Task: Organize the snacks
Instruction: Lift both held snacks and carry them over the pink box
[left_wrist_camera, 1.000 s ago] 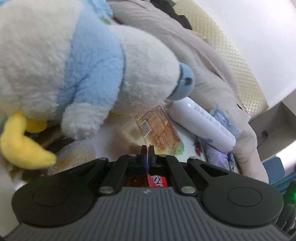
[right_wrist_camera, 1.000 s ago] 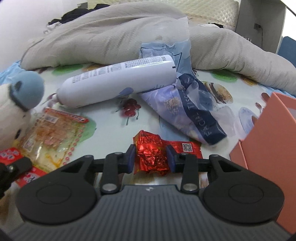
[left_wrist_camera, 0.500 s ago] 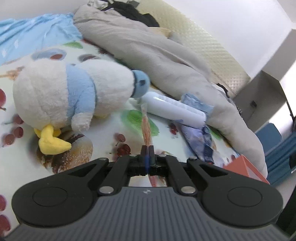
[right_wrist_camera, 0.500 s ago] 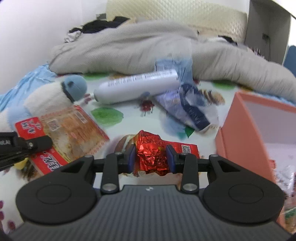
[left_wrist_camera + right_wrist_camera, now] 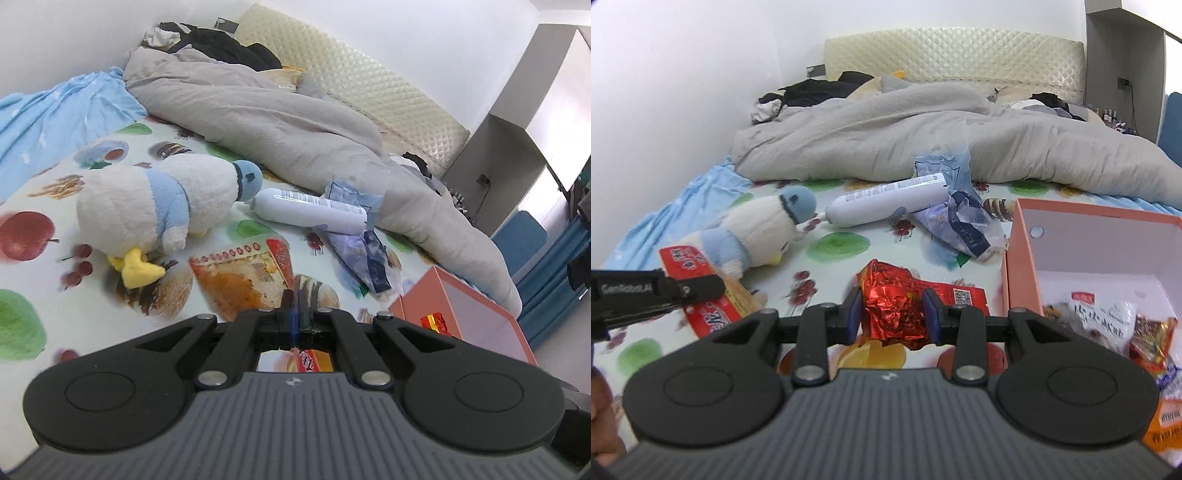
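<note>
My left gripper (image 5: 294,301) is shut on the edge of a flat orange and red snack packet (image 5: 243,278), held above the fruit-print bedsheet. The same packet (image 5: 701,288) and the left gripper (image 5: 701,287) show at the left of the right wrist view. My right gripper (image 5: 892,314) is shut on a crumpled red foil snack bag (image 5: 897,304), held above the bed just left of an open pink box (image 5: 1010,266). The box holds several snack packets (image 5: 1108,321). It also shows in the left wrist view (image 5: 417,295).
A white and blue plush duck (image 5: 162,206) lies on the sheet to the left. A white bottle (image 5: 310,212) and a blue plastic wrapper (image 5: 365,258) lie beyond. A grey duvet (image 5: 280,122) is bunched at the back by the headboard.
Both grippers have risen and pulled back from the bed with their snacks. The left packet has turned from edge-on to flat. The pink box has come further into the right wrist view.
</note>
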Demonstrator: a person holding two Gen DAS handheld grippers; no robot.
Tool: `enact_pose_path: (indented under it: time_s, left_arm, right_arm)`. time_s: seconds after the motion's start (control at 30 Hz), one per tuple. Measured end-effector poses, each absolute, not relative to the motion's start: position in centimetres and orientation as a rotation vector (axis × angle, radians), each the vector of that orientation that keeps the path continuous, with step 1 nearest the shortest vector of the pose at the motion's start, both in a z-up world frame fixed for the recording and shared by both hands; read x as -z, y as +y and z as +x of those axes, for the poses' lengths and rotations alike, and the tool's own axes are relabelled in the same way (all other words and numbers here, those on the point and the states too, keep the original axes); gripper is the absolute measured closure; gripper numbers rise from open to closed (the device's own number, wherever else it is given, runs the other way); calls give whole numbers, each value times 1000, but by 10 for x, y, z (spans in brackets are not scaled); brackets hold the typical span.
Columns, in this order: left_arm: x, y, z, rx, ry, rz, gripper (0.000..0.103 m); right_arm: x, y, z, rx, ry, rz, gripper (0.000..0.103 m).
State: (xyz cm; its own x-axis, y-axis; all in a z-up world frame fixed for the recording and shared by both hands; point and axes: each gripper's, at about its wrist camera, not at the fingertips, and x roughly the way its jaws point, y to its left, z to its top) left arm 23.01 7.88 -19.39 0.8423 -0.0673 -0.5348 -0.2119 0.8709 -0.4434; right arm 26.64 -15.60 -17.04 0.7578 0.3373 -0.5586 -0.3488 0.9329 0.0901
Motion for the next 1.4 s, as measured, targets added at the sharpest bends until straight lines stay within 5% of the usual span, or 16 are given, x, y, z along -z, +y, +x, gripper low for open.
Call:
enact_pose_path:
  time_s: [0.7, 1.4]
  left_arm:
    - [176, 19, 132, 13, 739, -384, 103]
    - [109, -45, 139, 201, 633, -340, 103]
  right_arm:
    - [153, -191, 164, -448, 698, 14, 65]
    - [106, -256, 149, -315, 579, 31, 64]
